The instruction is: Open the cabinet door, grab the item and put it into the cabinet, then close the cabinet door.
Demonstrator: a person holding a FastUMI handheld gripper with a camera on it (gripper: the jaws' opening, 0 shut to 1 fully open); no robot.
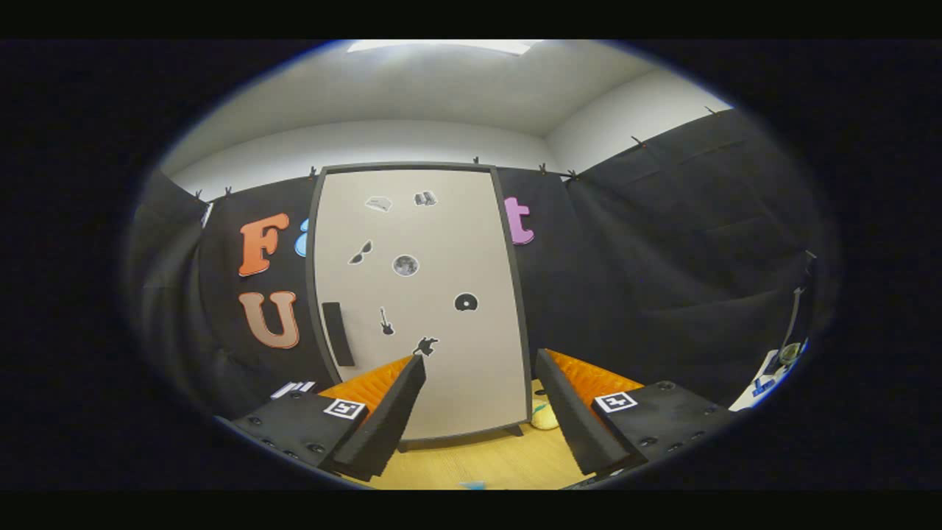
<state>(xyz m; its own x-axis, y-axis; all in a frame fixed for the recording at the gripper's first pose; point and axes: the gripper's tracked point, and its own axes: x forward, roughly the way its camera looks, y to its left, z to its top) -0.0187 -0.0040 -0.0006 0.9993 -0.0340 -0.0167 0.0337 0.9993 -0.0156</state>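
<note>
Gripper (482, 368) spread wide, nothing btwn fingers, held above the wooden table (478, 460). Cabinet (419, 302) stands straight ahead, just beyond fingertips; door shut, dark handle (338, 333) on its left side, small stickers on the front. Pale yellowish item (545, 418) lies on table by cabinet's lower right corner, next to right finger.

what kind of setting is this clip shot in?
Likely a staged recording booth, not a real home: black cloth wall draped on clips, a small cabinet with a closed, stickered door standing on a wooden tabletop. The gripper hangs open before it.
</note>
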